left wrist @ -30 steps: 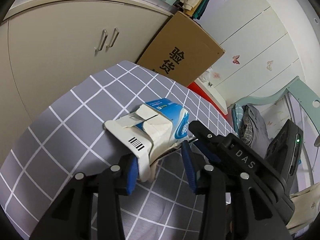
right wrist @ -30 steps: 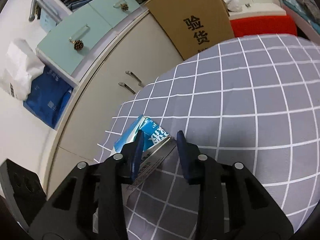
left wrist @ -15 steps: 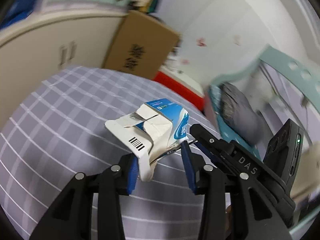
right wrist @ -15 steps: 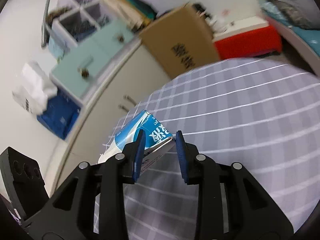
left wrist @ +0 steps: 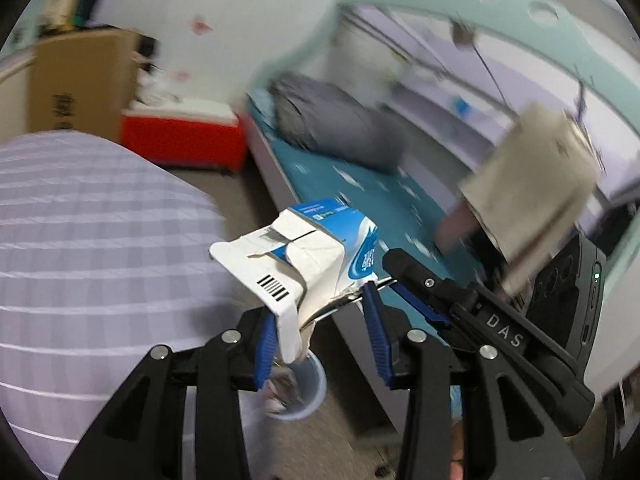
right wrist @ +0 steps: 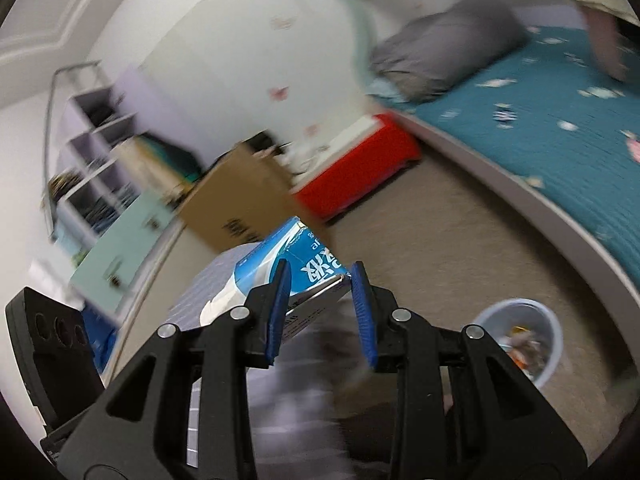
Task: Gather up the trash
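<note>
The left gripper's (left wrist: 322, 344) fingers pinch the flattened carton (left wrist: 308, 256) aloft above the blue bin (left wrist: 298, 390) on the floor, while the right wrist view shows the right gripper (right wrist: 322, 312) pinching the carton's other end, bin (right wrist: 516, 344) nearby.

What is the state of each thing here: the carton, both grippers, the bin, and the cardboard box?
milk carton: torn open, crushed, held in the air off the table.
left gripper: shut on the carton's torn end.
right gripper: shut on the carton's other end.
trash bin: upright on the floor, open, partly filled with trash.
cardboard box: standing on the floor, leaning; too blurred to tell if it is sealed.
</note>
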The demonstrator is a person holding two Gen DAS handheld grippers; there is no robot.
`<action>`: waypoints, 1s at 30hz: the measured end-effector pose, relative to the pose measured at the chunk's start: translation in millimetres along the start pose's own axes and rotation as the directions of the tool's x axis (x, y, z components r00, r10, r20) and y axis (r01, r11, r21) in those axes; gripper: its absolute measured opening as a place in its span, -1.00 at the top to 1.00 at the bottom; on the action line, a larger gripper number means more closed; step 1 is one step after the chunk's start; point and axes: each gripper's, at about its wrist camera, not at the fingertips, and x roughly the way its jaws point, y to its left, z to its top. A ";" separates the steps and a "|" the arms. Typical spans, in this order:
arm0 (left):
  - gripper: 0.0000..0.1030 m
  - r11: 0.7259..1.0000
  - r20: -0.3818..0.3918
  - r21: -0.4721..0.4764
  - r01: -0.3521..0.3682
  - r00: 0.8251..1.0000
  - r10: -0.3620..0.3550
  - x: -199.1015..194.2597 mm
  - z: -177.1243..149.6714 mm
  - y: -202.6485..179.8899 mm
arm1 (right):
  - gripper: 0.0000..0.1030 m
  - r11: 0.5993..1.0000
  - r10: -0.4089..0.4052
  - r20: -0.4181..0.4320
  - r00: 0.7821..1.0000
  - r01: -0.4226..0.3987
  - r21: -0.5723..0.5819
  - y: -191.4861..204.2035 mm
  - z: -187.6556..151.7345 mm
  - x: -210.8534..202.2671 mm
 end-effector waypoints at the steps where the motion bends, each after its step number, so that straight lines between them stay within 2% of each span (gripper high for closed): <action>1: 0.23 1.000 -0.020 0.008 0.009 1.000 -0.009 11.6 -4.5 -7.5 | 0.40 1.000 -0.021 0.003 1.000 0.021 0.023 -21.5 0.3 -4.5; 6: 0.23 0.998 -0.162 0.052 0.025 0.987 -0.016 97.3 -36.5 -37.7 | 0.40 0.985 -0.089 -0.029 0.996 0.092 0.146 -111.2 -8.3 -1.9; 9: 0.23 0.998 -0.241 0.062 0.013 0.970 0.003 140.8 -51.8 -37.8 | 0.39 0.970 -0.119 -0.066 0.991 0.130 0.205 -154.4 -20.5 12.3; 13: 0.23 0.997 -0.323 0.073 -0.024 0.945 0.046 190.9 -66.7 -27.8 | 0.35 0.956 -0.133 -0.127 0.983 0.161 0.246 -191.8 -35.0 41.2; 14: 0.22 0.997 -0.338 0.072 -0.032 0.940 0.055 198.9 -68.3 -24.5 | 0.15 0.953 -0.141 -0.136 0.981 0.171 0.248 -199.9 -37.6 48.3; 15: 0.10 0.996 -0.365 0.074 -0.055 0.928 0.078 210.1 -71.8 -19.0 | -0.40 0.951 -0.173 -0.155 0.973 0.206 0.230 -208.9 -41.1 59.3; 16: -0.28 0.993 -0.382 0.082 -0.083 0.918 0.108 217.7 -71.8 -15.1 | -0.46 0.944 -0.218 -0.170 0.961 0.252 0.214 -217.4 -45.3 68.0; 17: -0.44 0.986 -0.396 0.110 -0.127 0.904 0.161 228.2 -75.0 -11.4 | -0.46 0.937 -0.245 -0.183 0.952 0.281 0.208 -222.8 -49.3 73.6; 20: -0.48 0.966 -0.380 0.173 -0.192 0.892 0.246 241.8 -78.7 -4.6 | -0.46 0.913 -0.295 -0.248 0.923 0.349 0.211 -246.2 -63.2 88.9; 22: -0.48 0.960 -0.410 0.175 -0.219 0.870 0.273 246.0 -80.7 0.1 | -0.46 0.905 -0.301 -0.256 0.919 0.360 0.227 -253.2 -69.8 84.4; 24: -0.48 0.957 -0.400 0.175 -0.232 0.871 0.285 238.8 -84.7 -0.4 | -0.46 0.907 -0.318 -0.243 0.916 0.368 0.202 -248.6 -72.0 73.1; 26: -0.48 0.942 -0.379 0.216 -0.258 0.867 0.325 229.8 -86.9 -7.6 | -0.46 0.913 -0.337 -0.224 0.914 0.376 0.161 -238.0 -69.4 61.7; 30: -0.52 0.918 -0.310 0.271 -0.290 0.877 0.368 193.1 -79.3 -31.4 | -0.46 0.919 -0.379 -0.147 0.914 0.390 0.052 -205.5 -65.4 28.4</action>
